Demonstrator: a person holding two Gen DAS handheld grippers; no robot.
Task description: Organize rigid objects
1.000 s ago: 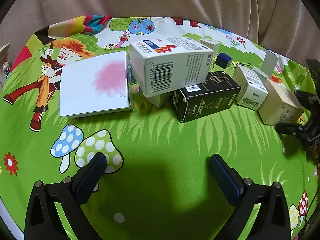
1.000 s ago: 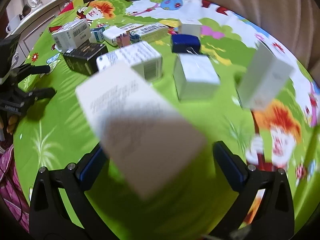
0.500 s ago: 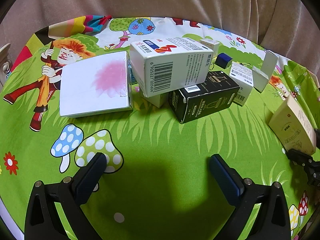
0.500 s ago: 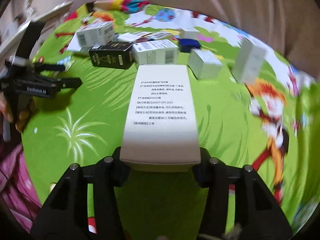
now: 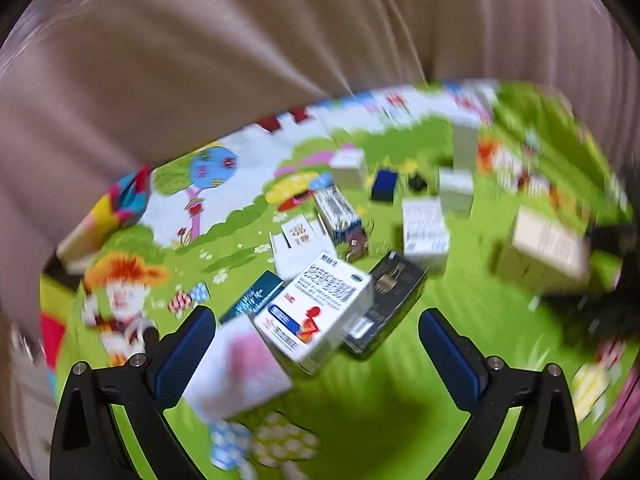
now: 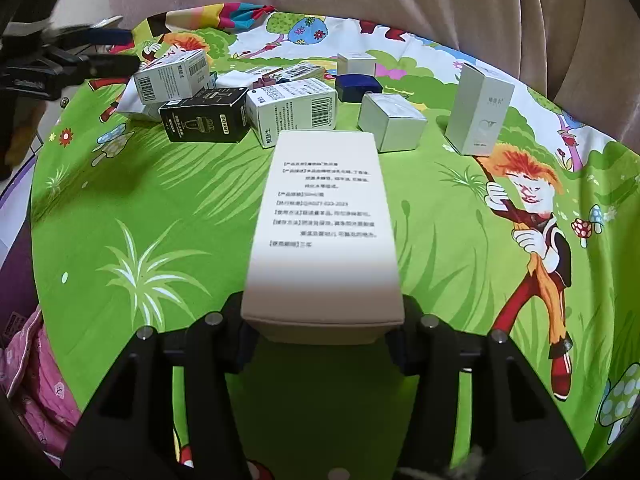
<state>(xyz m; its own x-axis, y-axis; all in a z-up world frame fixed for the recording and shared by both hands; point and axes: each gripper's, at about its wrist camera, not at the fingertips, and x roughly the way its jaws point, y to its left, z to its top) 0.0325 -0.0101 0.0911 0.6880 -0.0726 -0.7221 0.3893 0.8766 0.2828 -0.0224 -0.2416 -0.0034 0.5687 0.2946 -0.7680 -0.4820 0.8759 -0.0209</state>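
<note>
Cream cardboard of a long box [image 6: 322, 236] was seen clamped at its near end between the two fingers of the right gripper [image 6: 322, 332], the pads being pressed on both of its side faces. The box was held above the green cartoon tablecloth [image 6: 160, 208], pointing away from the camera, with black printed text on its upper face. In the left wrist view, which was strongly blurred, the same box [image 5: 546, 250] was found at the right side.

Beyond the far end of the box, a white box with a barcode [image 6: 294, 110] and a black box [image 6: 206, 120] were lying side by side. A small grey-white box [image 6: 390, 120] was placed just to the right of them, and a tall white box [image 6: 482, 110] was standing upright further right. A dark blue box [image 6: 358, 87] was seen behind.

The left gripper [image 5: 316, 354] was kept spread wide with nothing gripped between its blue pads [image 5: 184, 356]. A white medicine box with a red figure [image 5: 316, 314] was seen beyond it, leaning on the black box [image 5: 390, 300].
</note>
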